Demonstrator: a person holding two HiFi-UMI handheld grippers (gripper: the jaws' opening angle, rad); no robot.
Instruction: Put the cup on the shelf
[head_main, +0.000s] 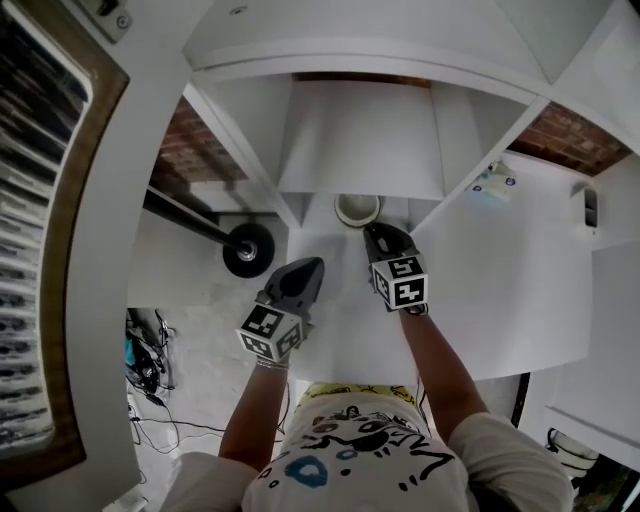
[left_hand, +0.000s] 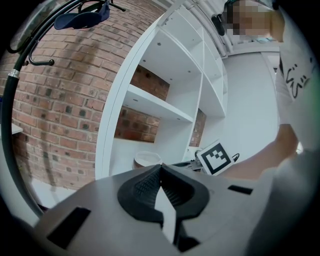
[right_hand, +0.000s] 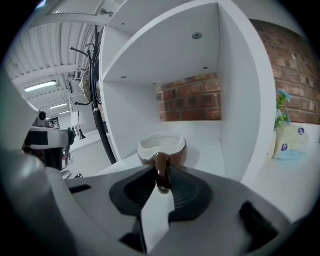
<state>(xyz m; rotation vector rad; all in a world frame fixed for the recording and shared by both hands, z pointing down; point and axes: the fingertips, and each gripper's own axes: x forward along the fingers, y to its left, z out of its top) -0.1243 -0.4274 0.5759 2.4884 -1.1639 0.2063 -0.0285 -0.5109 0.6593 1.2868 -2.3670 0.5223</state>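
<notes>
brown cup handle (right_hand: 160, 162) grasped, right hand-held gripper (right_hand: 161, 175); head view hides it; left hand-held gripper (left_hand: 160, 167) clenched.

I see a red brick wall (left_hand: 55, 105) behind the white shelf unit (left_hand: 165, 106), and it shows through the unit's open back. A black coat stand (head_main: 248, 250) with a round base stands beside it. The floor (head_main: 190, 290) is pale grey, with loose cables (head_main: 150, 400) lying on it. Strip lights (right_hand: 42, 86) glow overhead.
</notes>
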